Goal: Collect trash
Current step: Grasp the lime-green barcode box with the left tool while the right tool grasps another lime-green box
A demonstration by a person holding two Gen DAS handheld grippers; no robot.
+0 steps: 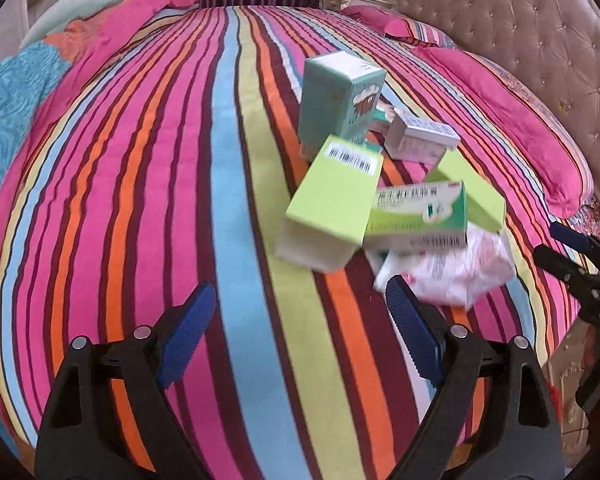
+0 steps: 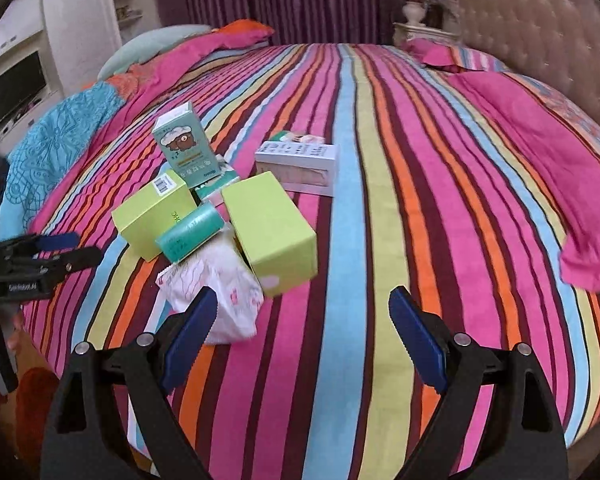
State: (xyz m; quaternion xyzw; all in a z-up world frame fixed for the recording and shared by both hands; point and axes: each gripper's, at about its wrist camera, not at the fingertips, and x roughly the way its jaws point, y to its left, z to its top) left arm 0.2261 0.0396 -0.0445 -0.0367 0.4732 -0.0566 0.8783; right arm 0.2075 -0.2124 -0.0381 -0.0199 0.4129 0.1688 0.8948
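Note:
A pile of trash lies on the striped bed. It holds an upright teal carton [image 1: 338,98] [image 2: 184,148], two lime-green boxes [image 1: 332,204] [image 2: 274,232], a green-and-white medicine box [image 1: 418,216], a white box [image 1: 420,138] [image 2: 300,166], a teal roll [image 2: 190,232] and a crumpled white-and-pink wrapper [image 1: 452,270] [image 2: 220,296]. My left gripper [image 1: 300,320] is open and empty, just short of the pile, its right finger by the wrapper. My right gripper [image 2: 300,328] is open and empty, its left finger in front of the wrapper.
The striped bedspread [image 1: 180,160] [image 2: 400,200] covers the bed. Pink pillows [image 1: 512,120] [image 2: 540,168] lie along the tufted headboard [image 1: 520,20]. A rumpled blue-and-pink quilt [image 2: 60,140] lies at the far left. A nightstand with a vase [image 2: 414,20] stands behind.

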